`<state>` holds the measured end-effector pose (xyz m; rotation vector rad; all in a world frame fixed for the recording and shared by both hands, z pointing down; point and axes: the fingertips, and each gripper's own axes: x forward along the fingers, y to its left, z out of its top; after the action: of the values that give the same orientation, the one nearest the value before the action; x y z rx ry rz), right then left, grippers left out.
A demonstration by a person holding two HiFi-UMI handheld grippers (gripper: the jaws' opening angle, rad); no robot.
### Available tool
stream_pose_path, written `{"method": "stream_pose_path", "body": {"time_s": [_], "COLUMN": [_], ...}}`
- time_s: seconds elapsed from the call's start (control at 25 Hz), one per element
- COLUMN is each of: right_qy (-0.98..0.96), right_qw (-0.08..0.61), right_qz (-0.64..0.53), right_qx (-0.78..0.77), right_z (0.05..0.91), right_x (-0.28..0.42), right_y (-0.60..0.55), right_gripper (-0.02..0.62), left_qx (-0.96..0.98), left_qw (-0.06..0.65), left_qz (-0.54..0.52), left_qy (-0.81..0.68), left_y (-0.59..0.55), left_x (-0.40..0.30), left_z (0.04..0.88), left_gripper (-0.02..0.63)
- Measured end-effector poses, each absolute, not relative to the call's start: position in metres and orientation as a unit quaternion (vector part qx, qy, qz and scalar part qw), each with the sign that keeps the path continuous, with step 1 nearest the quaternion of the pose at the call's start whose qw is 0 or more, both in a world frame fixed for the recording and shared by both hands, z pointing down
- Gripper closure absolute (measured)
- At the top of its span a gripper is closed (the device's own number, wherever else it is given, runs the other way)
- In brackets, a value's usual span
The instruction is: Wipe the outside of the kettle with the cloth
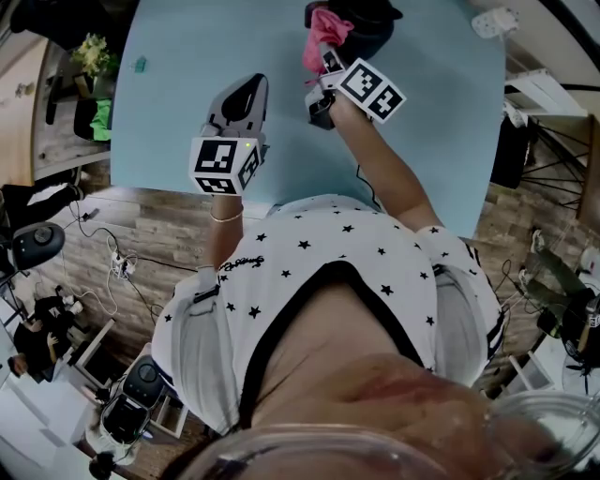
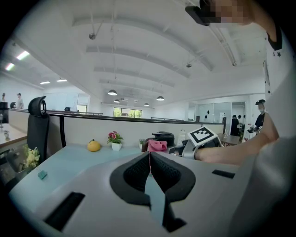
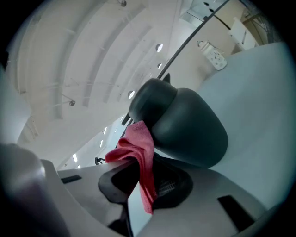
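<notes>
A dark kettle (image 1: 367,26) stands at the far edge of the pale blue table (image 1: 187,56); it fills the right gripper view as a dark rounded body (image 3: 185,122) and shows small in the left gripper view (image 2: 162,137). My right gripper (image 1: 323,58) is shut on the pink cloth (image 1: 323,33), which bunches against the kettle's side (image 3: 138,152). The cloth (image 2: 157,145) also shows in the left gripper view beside the right gripper's marker cube. My left gripper (image 1: 242,98) rests low over the table, left of the kettle, its jaws closed together with nothing between them (image 2: 149,157).
A yellow fruit (image 2: 94,145) and a small potted flower (image 2: 114,139) sit by the partition at the table's far side. A small green object (image 1: 141,65) lies on the table's left part. A white power strip (image 1: 495,22) lies at the far right.
</notes>
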<state>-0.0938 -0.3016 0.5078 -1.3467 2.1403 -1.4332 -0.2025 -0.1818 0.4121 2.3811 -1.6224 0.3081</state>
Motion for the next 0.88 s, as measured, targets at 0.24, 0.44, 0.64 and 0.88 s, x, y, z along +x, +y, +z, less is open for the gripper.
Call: {"method": "stream_pose_path", "body": {"time_s": [0.24,0.44,0.64,0.88], "right_qy": [0.712,0.703,0.696,0.685], "right_qw": [0.103,0.081,0.050,0.024], "right_qz": [-0.510,-0.515,-0.519,-0.527], "right_qx": [-0.471,-0.484,-0.494,-0.502], "right_z": [0.533,0.554,0.582,0.607], "right_x": [-0.095,-0.092,-0.090,-0.088], "right_y": [-0.297,-0.297,-0.295,-0.292], "right_gripper": [0.529,0.529,0.529,0.529], "left_qx": [0.815,0.813,0.811,0.808], "left_qw": [0.124,0.126,0.127,0.130], "left_qz": [0.108,0.111,0.114,0.116], "left_qy": [-0.556,-0.558,-0.560,-0.563], "left_y": [-0.182,-0.185,-0.187,-0.187], "left_x": [-0.203,-0.204,-0.206,-0.210], "left_z": [0.415,0.417,0.419,0.422], "left_gripper": [0.577,0.577,0.577,0.577]}}
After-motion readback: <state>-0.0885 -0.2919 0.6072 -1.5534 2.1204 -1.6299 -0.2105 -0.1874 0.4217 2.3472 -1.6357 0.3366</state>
